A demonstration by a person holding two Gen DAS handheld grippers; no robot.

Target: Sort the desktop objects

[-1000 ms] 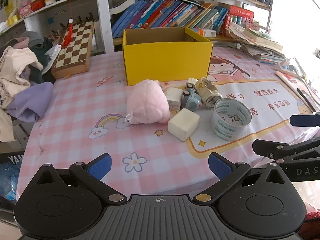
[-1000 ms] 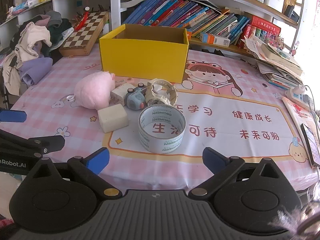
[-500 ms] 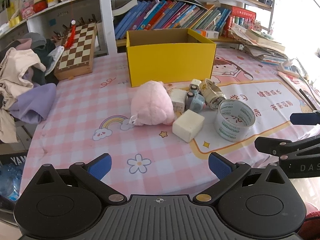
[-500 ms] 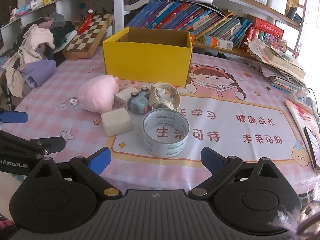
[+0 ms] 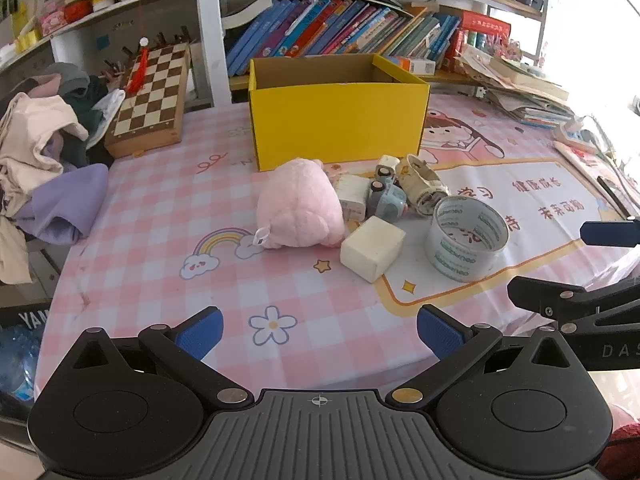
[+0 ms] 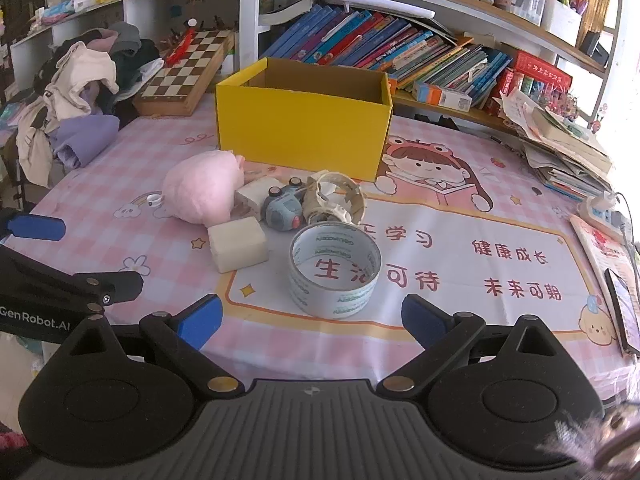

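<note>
Looking down both cameras, I have my left gripper (image 5: 318,326) and my right gripper (image 6: 310,318) hovering over the near edge of the table (image 5: 160,216), each with its blue-tipped fingers spread wide and nothing between them. From the left camera I can see the right gripper's fingers poking in at the right edge, and from the right camera the left gripper's at the left edge, so the two sit side by side.

On the pink checked cloth, a cluster of small things lies in front of the yellow box (image 5: 338,120), which stands open-topped toward the back of the table, before the bookshelf (image 6: 400,52). Nearest to my right gripper is the roll of tape (image 6: 334,270), standing on its flat side. Just to its left sits a cream block (image 6: 238,244), tilted a little askew. Behind the block lies the pink plush toy (image 5: 300,210), touching or nearly touching it. Between the plush toy and the tape are a small white box (image 5: 354,196), a little grey-blue toy car (image 6: 282,208) and a cream-coloured watch (image 6: 336,200), all packed close together; a second smaller toy car (image 5: 386,164) sits behind them in the left view.

A chessboard (image 5: 154,96) rests at the far left corner, beside a heap of clothes (image 6: 80,92). Stacked papers (image 6: 568,140) lie at the far right.
</note>
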